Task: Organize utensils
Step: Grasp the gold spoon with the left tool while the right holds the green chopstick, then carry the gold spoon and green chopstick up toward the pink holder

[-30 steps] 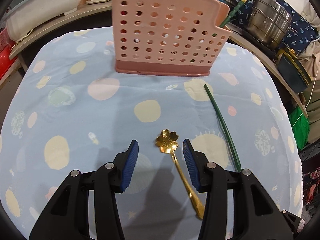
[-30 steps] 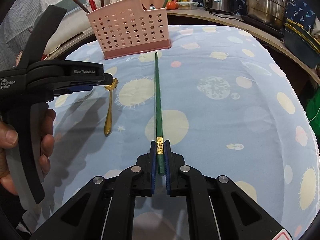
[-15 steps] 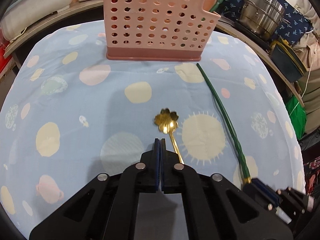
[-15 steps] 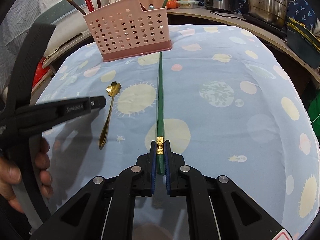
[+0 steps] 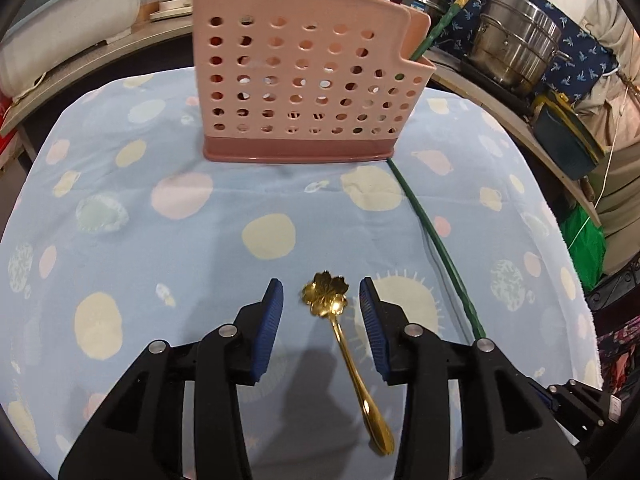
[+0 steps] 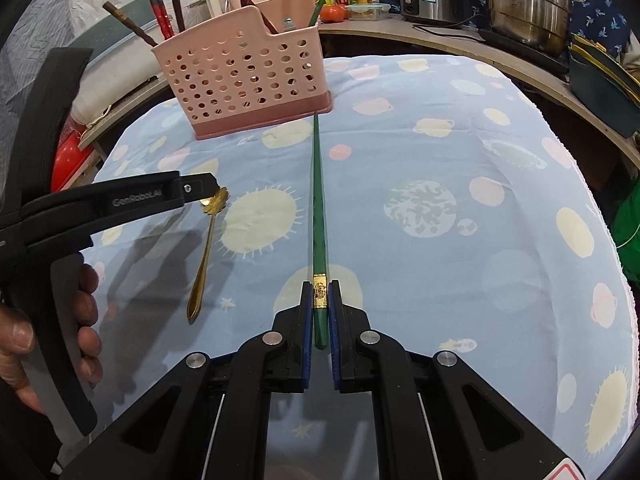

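The left gripper (image 5: pixel 321 304), jaws just reopened around the thin, slippery gold spoon (image 5: pixel 347 344), should pinch its stiff neck, while the right gripper (image 6: pixel 320 312) clamps the green chopstick (image 6: pixel 318 216).

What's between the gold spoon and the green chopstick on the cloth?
Only bare spotted cloth between gold spoon and green chopstick; clearest in the right wrist view.
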Tool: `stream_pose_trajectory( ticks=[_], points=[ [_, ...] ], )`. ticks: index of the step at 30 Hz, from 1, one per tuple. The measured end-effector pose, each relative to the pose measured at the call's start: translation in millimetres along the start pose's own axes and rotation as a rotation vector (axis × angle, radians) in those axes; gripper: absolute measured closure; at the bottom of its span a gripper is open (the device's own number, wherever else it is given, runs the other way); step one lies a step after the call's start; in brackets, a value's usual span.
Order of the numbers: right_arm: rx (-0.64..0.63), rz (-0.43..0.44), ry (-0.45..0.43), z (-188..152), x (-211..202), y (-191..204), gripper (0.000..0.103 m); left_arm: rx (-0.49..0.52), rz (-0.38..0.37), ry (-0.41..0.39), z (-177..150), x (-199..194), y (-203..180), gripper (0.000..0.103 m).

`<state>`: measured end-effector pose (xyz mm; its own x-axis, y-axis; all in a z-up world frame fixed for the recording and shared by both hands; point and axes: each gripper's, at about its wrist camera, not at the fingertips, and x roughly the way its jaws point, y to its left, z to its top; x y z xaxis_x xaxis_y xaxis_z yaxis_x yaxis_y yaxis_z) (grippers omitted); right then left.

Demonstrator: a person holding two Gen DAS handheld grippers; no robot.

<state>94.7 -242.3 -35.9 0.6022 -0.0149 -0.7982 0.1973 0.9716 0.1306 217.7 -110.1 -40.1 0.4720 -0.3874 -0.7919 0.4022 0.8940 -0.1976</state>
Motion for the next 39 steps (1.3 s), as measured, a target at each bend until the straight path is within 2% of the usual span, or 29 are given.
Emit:
stream_pose_trajectory(
  ticks=[3,5,8,13,20,29,39],
  points=[
    [0.002,0.001,0.001,3.2,1.8,-2.5,0.096,-0.004,0.008,0.018,1.4,10.3,-1.1,0.07],
    [0.002,0.003,0.002,4.6,2.8,-3.5,0.096,-0.009,0.006,0.033,-0.3,17.2,-1.2,0.082],
    [0.003,0.006,0.004,5.8,4.1,-4.3,0.096,0.011,0.028,0.014,-3.0,17.3,-3.1,0.09],
    [0.002,0.009,0.007,6.3,4.8,-3.6,0.096,0.001,0.009,0.006,-3.8,12.1,0.8,0.099],
    [-0.009,0.015,-0.006,5.1,-5.6,0.6,0.096,-0.006,-0.018,-0.001,-11.4,-11.5,2.4,0.102],
    [-0.039,0.028,-0.038,4.0,-37.3,13.7,0.096,-0.013,-0.001,-0.033,-25.1,-60.7,7.9,0.102],
    [-0.061,0.049,-0.118,12.5,-94.6,27.6,0.096,-0.014,0.014,-0.159,-20.8,-134.9,13.9,0.102]
  ],
)
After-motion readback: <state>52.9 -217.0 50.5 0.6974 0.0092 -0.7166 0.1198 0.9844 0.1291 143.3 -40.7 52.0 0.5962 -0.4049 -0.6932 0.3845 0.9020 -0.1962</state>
